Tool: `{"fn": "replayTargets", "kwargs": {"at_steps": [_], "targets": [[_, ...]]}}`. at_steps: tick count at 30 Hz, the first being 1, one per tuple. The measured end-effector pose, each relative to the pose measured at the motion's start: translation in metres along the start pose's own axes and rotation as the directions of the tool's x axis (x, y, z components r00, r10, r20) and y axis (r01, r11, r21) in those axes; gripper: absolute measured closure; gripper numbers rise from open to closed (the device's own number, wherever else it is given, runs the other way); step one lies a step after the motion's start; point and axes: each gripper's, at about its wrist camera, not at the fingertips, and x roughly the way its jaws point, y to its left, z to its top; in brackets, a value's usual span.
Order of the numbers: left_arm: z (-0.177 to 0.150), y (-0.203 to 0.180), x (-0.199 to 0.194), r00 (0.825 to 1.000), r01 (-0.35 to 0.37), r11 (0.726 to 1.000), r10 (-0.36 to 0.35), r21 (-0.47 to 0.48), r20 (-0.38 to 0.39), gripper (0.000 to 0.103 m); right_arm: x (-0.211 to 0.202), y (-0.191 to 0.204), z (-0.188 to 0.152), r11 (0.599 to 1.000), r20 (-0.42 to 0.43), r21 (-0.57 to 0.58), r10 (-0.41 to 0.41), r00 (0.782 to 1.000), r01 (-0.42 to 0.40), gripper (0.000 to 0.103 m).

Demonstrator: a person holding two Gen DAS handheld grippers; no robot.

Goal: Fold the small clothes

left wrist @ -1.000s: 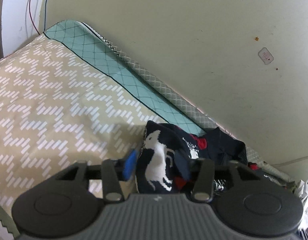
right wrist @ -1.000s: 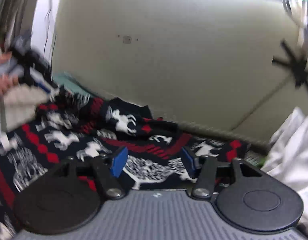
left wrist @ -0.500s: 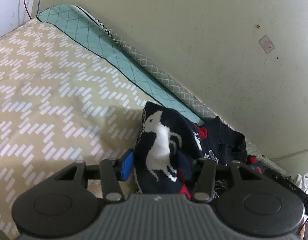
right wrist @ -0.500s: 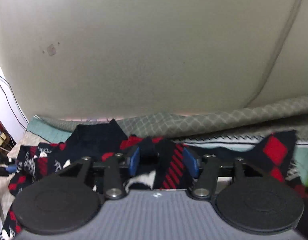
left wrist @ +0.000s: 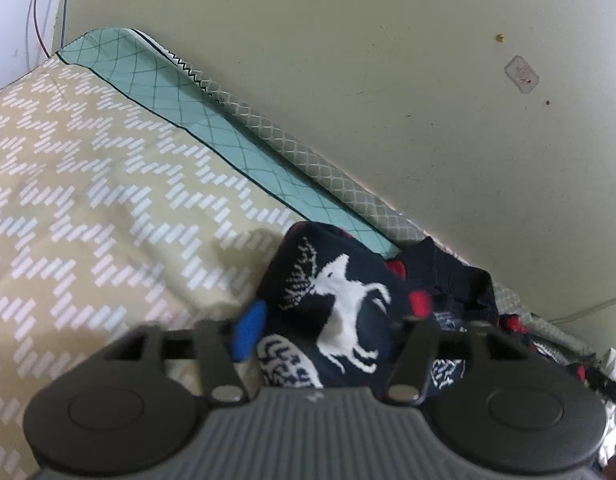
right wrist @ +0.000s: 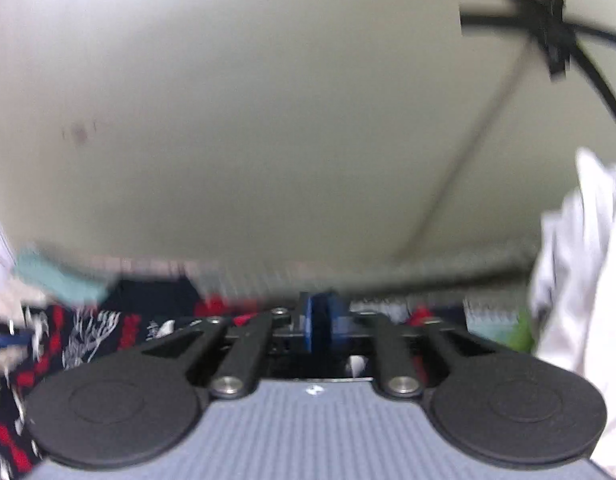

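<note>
Two claws work a navy garment (left wrist: 339,304) patterned with white horses, bunched on the patterned bed cover (left wrist: 88,200) near the wall. Between the left claw (left wrist: 327,328) pads sits the garment as the jaws are opening. Right claw (right wrist: 321,322) looks clenched, pads together, closing.

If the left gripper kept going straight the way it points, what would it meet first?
The dark reindeer-print garment bunched between the opening jaws of the left gripper; past it probably the bedspread's teal border, though depth is unclear.
</note>
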Motion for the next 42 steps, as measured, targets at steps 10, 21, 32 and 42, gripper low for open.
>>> {"fn": "replayTargets", "kwargs": {"at_steps": [10, 21, 32, 42], "targets": [[-0.005, -0.004, -0.007, 0.987, -0.146, 0.983, 0.137, 0.110, 0.086, 0.089, -0.003, 0.019, -0.017, 0.987, 0.016, -0.011, 0.163, 0.987, -0.163, 0.062], [0.002, 0.015, -0.046, 0.987, -0.017, 0.999, 0.023, -0.040, 0.158, 0.075, -0.062, -0.039, -0.032, 0.965, 0.066, 0.207, 0.147, 0.987, -0.158, 0.067], [-0.041, -0.065, -0.008, 0.996, 0.083, 0.974, -0.087, 0.210, 0.013, 0.073, -0.149, -0.077, -0.113, 0.945, 0.049, 0.327, -0.044, 0.998, 0.026, 0.052], [-0.046, -0.054, 0.001, 0.995, 0.102, 0.969, -0.100, 0.227, -0.022, 0.074, -0.086, -0.044, -0.082, 0.978, -0.092, 0.190, -0.071, 0.993, 0.088, 0.094]]}}
